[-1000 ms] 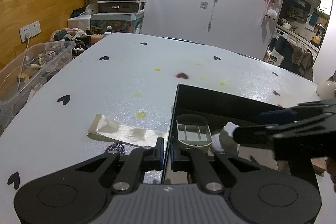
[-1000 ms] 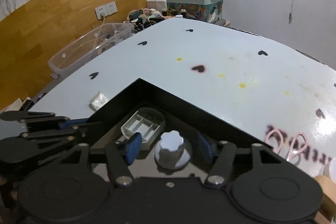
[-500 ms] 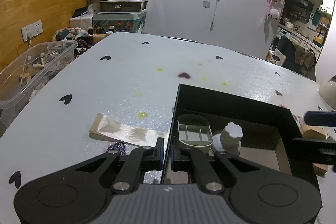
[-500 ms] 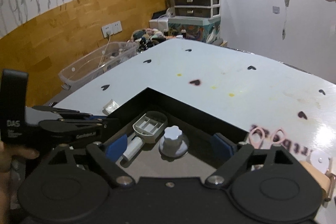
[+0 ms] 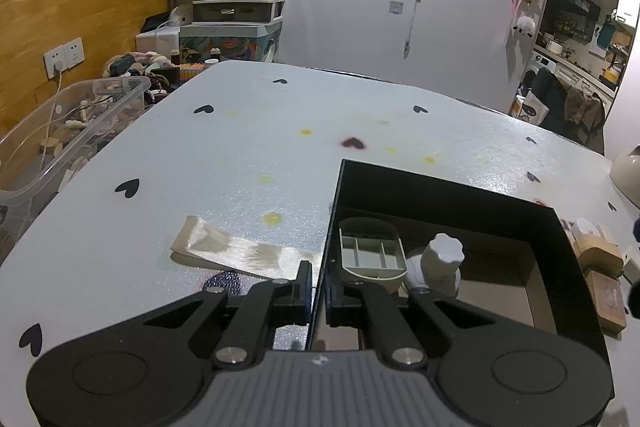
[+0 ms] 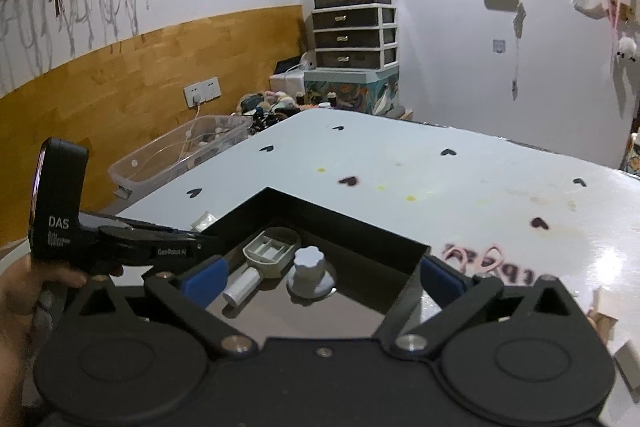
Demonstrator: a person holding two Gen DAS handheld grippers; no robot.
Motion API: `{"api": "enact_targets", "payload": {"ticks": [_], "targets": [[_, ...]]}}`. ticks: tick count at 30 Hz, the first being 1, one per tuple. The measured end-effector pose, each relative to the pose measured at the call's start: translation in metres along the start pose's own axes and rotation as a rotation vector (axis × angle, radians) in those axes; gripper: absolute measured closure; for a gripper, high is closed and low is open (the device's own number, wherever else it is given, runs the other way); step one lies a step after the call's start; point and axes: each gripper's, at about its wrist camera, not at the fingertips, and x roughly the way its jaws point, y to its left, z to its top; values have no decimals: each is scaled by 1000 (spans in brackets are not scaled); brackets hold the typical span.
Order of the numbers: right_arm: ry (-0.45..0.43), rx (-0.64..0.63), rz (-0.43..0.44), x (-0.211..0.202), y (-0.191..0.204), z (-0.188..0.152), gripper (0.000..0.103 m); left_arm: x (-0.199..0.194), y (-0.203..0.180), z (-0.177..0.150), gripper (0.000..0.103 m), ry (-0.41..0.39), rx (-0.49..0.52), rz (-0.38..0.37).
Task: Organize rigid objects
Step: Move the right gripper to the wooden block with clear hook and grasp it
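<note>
Left gripper (image 5: 316, 283) clamped on black box (image 5: 460, 195) wall; right gripper (image 6: 320, 277) opening above it, nothing between

Right gripper off the knob, jaws opening, drawn back out of the box.

Right gripper (image 6: 320, 277): a second ago its blue pads (image 6: 204, 277) sat just beside the white knob (image 6: 309, 263) on either flank; now the jaws are opening, spread wide, nothing between them but the black box (image 6: 360, 227) interior, and the knob stands free on the box floor, farther off toward 12 o'clock of the gripper. In the left wrist view the right gripper's black fingers, which reached in from 3 o'clock to the knob (image 5: 442, 261), are gone apart from a dark scrap at the right edge; the wooden blocks (image 5: 600, 267) beyond the box wall are now uncovered.
</note>
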Motion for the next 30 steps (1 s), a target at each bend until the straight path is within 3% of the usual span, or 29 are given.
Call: {"api": "enact_targets", "payload": {"ticks": [15, 30], "targets": [[-87, 12, -55, -53, -26, -41, 0, -1, -2, -2, 97, -1, 8, 12], [-164, 96, -257, -87, -69, -90, 0, -2, -4, -4, 97, -6, 1, 19]]}}
